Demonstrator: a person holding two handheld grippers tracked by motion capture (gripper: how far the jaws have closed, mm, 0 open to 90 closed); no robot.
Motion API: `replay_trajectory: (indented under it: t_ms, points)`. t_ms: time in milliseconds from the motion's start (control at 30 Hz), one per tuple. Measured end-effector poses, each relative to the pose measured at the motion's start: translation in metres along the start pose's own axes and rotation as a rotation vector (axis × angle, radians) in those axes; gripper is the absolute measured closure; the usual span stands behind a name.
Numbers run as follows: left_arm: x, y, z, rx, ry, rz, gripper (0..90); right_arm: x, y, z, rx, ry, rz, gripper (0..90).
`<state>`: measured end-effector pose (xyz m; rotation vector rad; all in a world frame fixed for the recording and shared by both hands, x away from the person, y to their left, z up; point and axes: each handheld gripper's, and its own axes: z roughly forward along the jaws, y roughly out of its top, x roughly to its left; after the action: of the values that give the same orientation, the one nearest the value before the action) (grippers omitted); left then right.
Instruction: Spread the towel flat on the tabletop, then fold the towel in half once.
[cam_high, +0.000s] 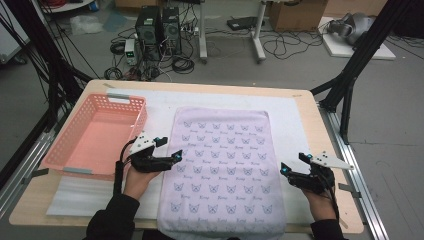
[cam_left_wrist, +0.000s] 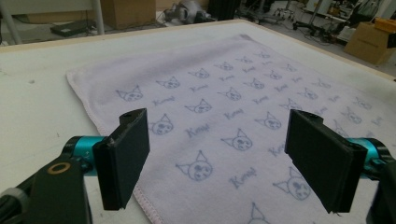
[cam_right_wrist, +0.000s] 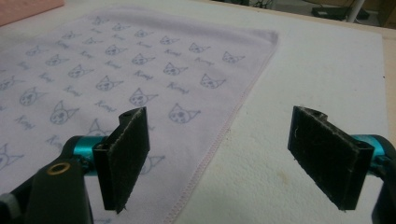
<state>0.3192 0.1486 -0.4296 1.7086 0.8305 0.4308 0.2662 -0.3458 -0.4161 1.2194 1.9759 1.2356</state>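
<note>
A pale lilac towel (cam_high: 222, 165) printed with small cat faces lies spread flat on the white mat (cam_high: 295, 115). My left gripper (cam_high: 170, 148) hovers at the towel's left edge, jaws wide apart and empty. In the left gripper view the towel (cam_left_wrist: 243, 93) stretches away beneath the open left gripper (cam_left_wrist: 224, 158), and its hem runs under the left jaw. My right gripper (cam_high: 293, 162) sits just off the towel's right edge, also open with nothing held. The right gripper view shows the stitched hem of the towel (cam_right_wrist: 116, 70) passing between the jaws of the right gripper (cam_right_wrist: 224, 158), low over the mat.
An empty pink plastic basket (cam_high: 95, 135) stands on the table's left side, close behind my left hand. The wooden table edge (cam_high: 327, 150) runs along the right. Computer towers (cam_high: 157, 27) and cables lie on the floor beyond the table.
</note>
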Motion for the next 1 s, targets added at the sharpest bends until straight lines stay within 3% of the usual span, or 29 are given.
replay_trajectory:
  t_ms: [100, 200, 333, 467, 567, 1000]
  points:
    - [0.0, 0.001, 0.0, -0.002, 0.024, 0.012, 22.1, -0.001, -0.001, -0.002, -0.006, 0.011, 0.025, 19.7]
    - [0.002, 0.001, -0.002, -0.018, 0.034, -0.014, 22.0, -0.001, -0.001, -0.002, -0.004, 0.007, 0.017, 19.7]
    - [0.002, 0.002, -0.003, -0.022, 0.041, -0.007, 22.1, -0.001, -0.001, -0.003, -0.007, 0.021, 0.042, 19.7]
    - [0.004, 0.001, -0.003, -0.019, 0.044, -0.025, 22.0, 0.0, -0.001, 0.0, 0.0, 0.028, 0.034, 19.7]
    - [0.004, 0.0, -0.001, 0.002, 0.06, -0.022, 21.0, 0.0, -0.002, 0.004, 0.028, 0.02, 0.033, 19.7]
    - [-0.002, -0.001, 0.007, 0.048, 0.046, 0.002, 21.7, -0.005, -0.008, 0.016, 0.103, 0.021, 0.039, 19.8]
